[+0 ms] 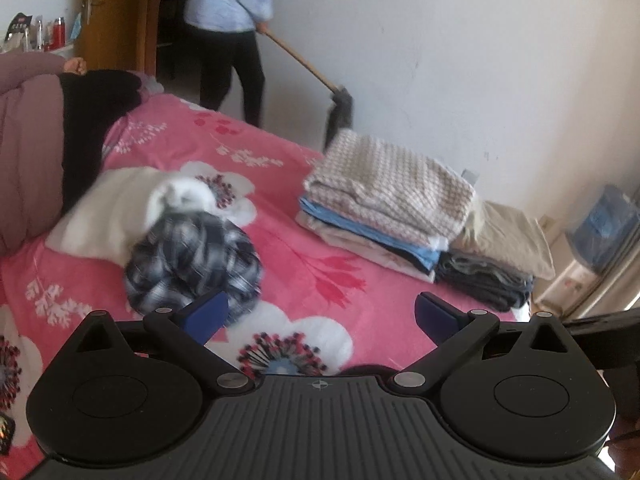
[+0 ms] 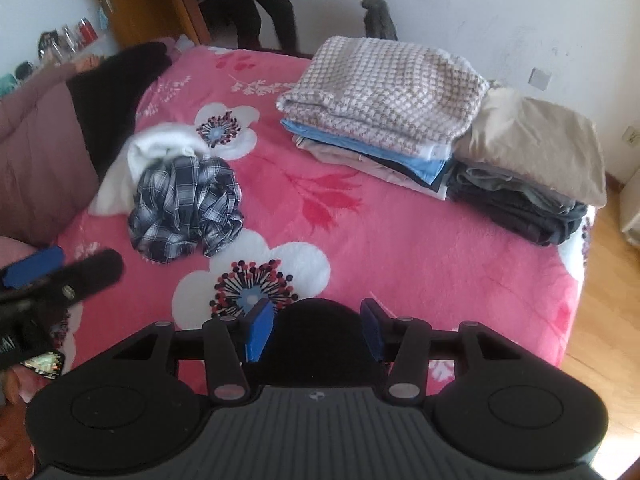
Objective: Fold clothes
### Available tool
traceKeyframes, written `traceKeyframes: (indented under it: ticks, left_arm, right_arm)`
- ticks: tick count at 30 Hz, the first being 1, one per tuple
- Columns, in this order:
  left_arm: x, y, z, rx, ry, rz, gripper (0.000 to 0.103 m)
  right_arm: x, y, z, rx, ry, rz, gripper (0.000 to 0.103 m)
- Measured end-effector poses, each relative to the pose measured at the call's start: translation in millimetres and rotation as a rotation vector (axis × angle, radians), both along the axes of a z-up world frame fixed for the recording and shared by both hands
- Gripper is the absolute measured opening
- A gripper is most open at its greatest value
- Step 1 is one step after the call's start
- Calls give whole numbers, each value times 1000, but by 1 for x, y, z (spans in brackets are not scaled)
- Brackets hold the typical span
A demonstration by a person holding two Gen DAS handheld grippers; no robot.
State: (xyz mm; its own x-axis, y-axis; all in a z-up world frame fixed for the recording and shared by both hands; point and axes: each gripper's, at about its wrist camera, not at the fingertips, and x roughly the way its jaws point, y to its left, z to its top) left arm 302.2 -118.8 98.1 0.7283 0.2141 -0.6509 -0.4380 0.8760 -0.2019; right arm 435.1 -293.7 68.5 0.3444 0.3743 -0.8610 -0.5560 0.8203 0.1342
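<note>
A crumpled dark plaid shirt (image 1: pixel 192 264) (image 2: pixel 188 208) lies on the pink flowered bedspread (image 1: pixel 304 224) (image 2: pixel 400 240), partly on top of a white garment (image 1: pixel 116 216) (image 2: pixel 160 144). My left gripper (image 1: pixel 320 308) stands wide open just short of the shirt, with nothing between its blue pads; it also shows at the left edge of the right wrist view (image 2: pixel 68 270). My right gripper (image 2: pixel 316 312) hovers over the near part of the bed with its jaws about half apart. A dark rounded shape sits behind the gap; the pads do not press on it.
A stack of folded clothes topped by a checked knit (image 1: pixel 392 188) (image 2: pixel 384 92) sits at the far right, beside a beige and dark pile (image 1: pixel 508 236) (image 2: pixel 532 136) at the bed's corner. A mauve quilt (image 1: pixel 28 140) and black garment (image 1: pixel 96 92) lie left. A person (image 1: pixel 228 8) sweeps beyond the bed.
</note>
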Motion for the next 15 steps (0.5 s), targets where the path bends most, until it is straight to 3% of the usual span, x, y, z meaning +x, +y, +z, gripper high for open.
traceKeyframes:
  ticks: [3,9,13,15]
  left_arm:
    - [-10,32,9,1,-15,-29,101]
    - [-3,102,47,0,-29,-195,101]
    - [15,124,85,7,-33,-333,101]
    - [16,123,104,56,-47,-390,101]
  right_arm:
    - [-14,19,7,-47,-28,-54,52]
    - [-38,51,47,-81,-64,-274,52]
    - [-52,58,86,-50,-87,-453,52]
    - [-62,58,108,2,-118,-527,52]
